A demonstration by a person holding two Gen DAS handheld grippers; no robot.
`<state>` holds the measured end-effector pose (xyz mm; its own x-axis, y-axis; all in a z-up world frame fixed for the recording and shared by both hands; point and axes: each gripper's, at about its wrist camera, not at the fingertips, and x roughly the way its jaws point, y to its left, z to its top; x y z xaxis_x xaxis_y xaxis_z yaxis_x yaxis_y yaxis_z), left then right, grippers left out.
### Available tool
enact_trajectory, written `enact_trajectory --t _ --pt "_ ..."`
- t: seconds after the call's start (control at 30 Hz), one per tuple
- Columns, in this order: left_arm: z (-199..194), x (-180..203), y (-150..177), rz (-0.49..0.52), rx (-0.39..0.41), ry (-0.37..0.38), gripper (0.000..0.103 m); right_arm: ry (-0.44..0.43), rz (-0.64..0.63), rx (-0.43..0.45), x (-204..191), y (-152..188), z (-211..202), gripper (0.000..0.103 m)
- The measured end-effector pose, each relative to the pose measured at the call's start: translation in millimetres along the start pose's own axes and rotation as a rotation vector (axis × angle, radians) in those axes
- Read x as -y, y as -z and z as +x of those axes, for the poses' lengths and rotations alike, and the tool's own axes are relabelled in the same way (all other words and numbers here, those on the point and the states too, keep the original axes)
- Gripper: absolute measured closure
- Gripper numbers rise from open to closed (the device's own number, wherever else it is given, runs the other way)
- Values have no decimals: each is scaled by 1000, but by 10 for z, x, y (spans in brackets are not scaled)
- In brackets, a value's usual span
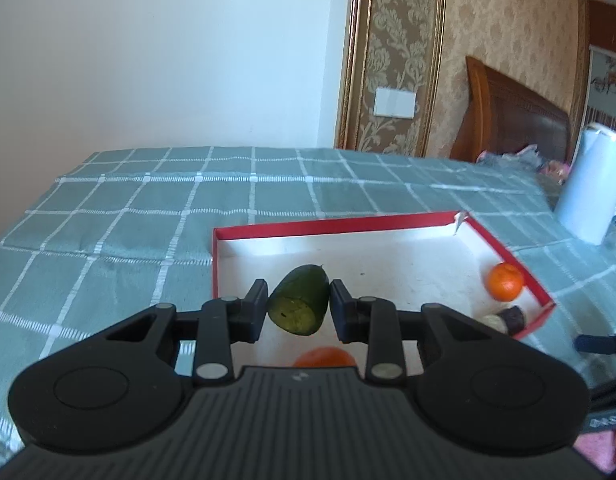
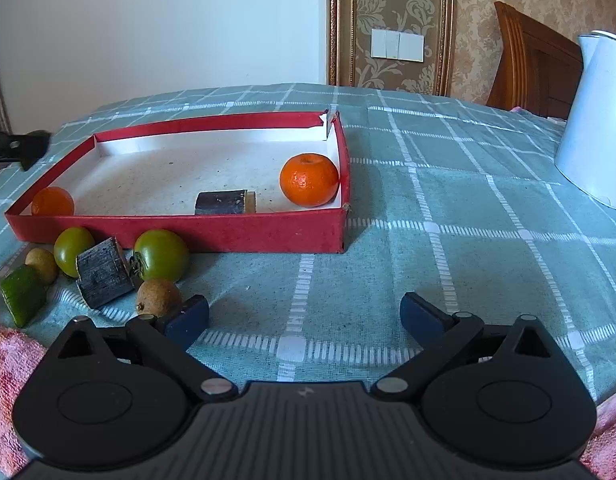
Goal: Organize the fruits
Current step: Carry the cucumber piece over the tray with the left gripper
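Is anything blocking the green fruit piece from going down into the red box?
Nothing visible does. The left gripper holds the green fruit piece over the red box; the white floor beyond is bare, an orange sits nearer.

Inside the red box, open floor stretches across the middle and back, with one orange in the right front corner, another orange at the left front corner and a dark block against the front wall. In front of the box's left half, green fruits, a second dark block, brown fruits and a lime wedge crowd the cloth. Right of the box the checked table lies bare up to the white kettle.
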<state>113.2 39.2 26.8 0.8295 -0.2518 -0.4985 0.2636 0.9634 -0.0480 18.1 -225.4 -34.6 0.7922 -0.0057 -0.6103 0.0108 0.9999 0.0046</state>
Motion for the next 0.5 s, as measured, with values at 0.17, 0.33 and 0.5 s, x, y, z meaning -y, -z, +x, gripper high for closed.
enact_trajectory --t 0.17,0.33,0.5 --pt "261 30 -37 15 -35 -25 73 0 0 0 4 0 -1 0" --pt "462 28 -52 26 -66 -51 73 0 -1 -1 5 -1 -2 0" --pt "614 5 -37 21 -95 -72 73 0 -1 -1 3 -1 -2 0"
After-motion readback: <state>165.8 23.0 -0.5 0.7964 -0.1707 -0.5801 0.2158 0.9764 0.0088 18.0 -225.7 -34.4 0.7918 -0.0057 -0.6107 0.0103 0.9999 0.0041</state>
